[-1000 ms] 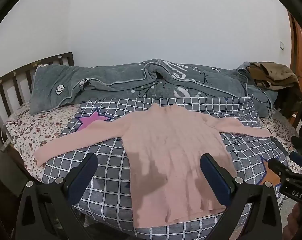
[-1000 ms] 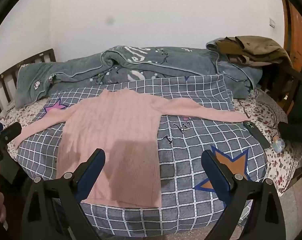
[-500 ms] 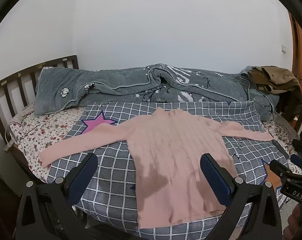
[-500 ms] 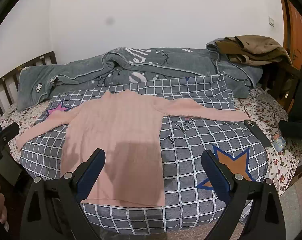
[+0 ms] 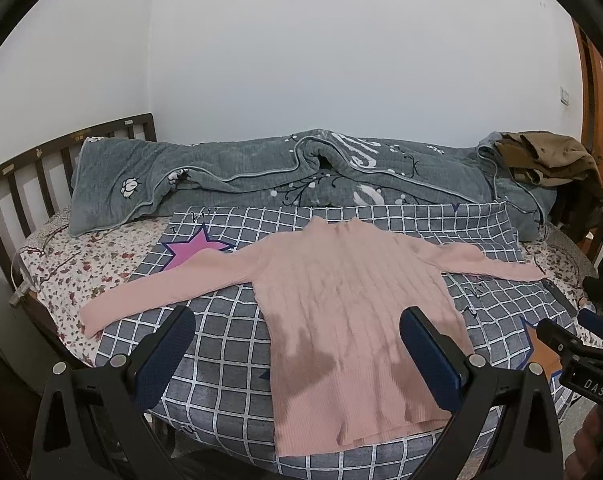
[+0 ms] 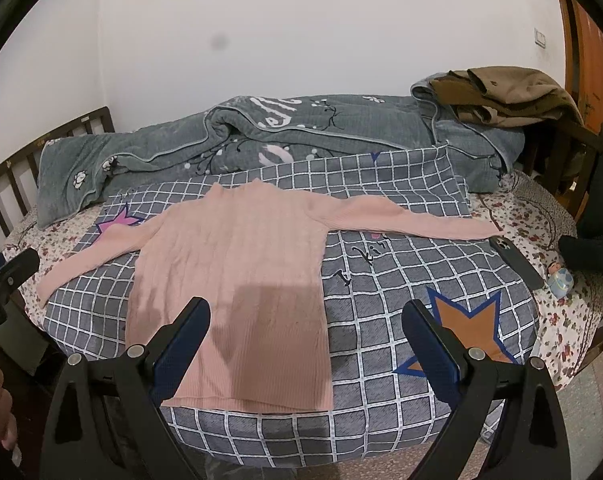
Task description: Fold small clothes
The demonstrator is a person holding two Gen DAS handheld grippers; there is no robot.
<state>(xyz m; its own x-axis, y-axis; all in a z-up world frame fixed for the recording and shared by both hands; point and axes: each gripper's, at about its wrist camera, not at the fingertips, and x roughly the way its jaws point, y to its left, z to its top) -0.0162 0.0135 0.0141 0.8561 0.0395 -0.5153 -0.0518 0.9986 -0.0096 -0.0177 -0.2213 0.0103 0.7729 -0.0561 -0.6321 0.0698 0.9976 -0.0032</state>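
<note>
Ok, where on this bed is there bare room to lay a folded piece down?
Bare checked cover lies right of the pink sweater, around the orange star, bordered by the right sleeve and phone. A smaller patch sits below the left sleeve. The back is crowded by the grey quilt and brown clothes.

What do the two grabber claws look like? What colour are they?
Both look alike. The left gripper and right gripper each have two black, angular plastic arms with silver round bolts. Their fingers wear dark blue, bumpy-textured pads. In the left camera, the right gripper's black body shows white letters "DAS".
</note>
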